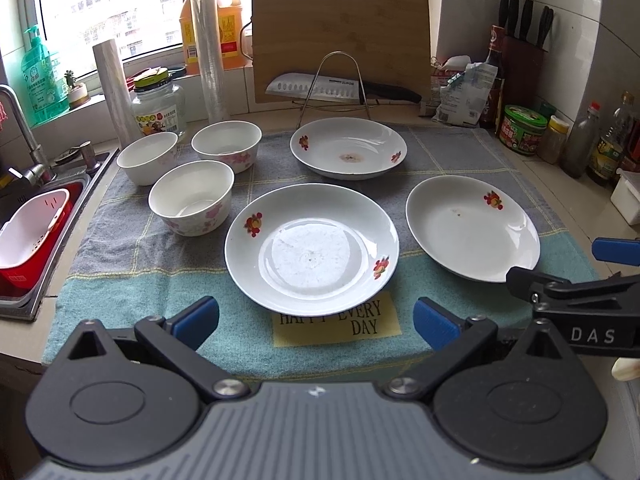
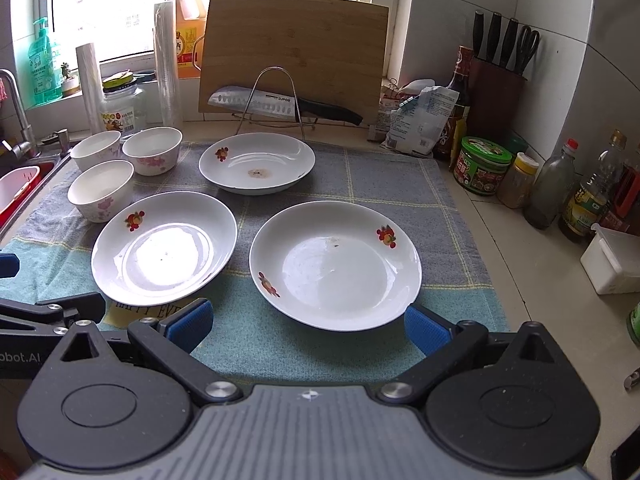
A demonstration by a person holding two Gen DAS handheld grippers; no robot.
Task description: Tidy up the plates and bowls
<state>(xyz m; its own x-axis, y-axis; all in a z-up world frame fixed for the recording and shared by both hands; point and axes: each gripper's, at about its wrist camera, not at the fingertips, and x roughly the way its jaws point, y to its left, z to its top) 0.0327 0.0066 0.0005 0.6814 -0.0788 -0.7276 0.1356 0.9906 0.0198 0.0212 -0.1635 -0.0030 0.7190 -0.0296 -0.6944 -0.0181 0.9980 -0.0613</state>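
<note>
Three white plates with red flower marks lie on a towel: a near middle plate [image 1: 311, 244] [image 2: 164, 248], a right plate [image 1: 472, 228] [image 2: 335, 265] and a far plate [image 1: 348, 147] [image 2: 257, 162] with a brown stain. Three white bowls with pink flowers stand at the left: one near [image 1: 191, 197] [image 2: 101, 190], one far left [image 1: 147, 157] [image 2: 96, 149], one far right [image 1: 226, 145] [image 2: 153, 150]. My left gripper [image 1: 316, 322] is open just before the middle plate. My right gripper [image 2: 308, 326] is open at the right plate's near rim. Both hold nothing.
The grey and teal towel [image 1: 120, 280] [image 2: 448, 208] covers the counter. A sink [image 1: 24, 216] with a red and white basket lies left. Behind stand a wire rack [image 1: 334, 88], knife, cutting board [image 2: 294, 52], jar and rolls. Bottles and jars [image 2: 552, 196] line the right wall.
</note>
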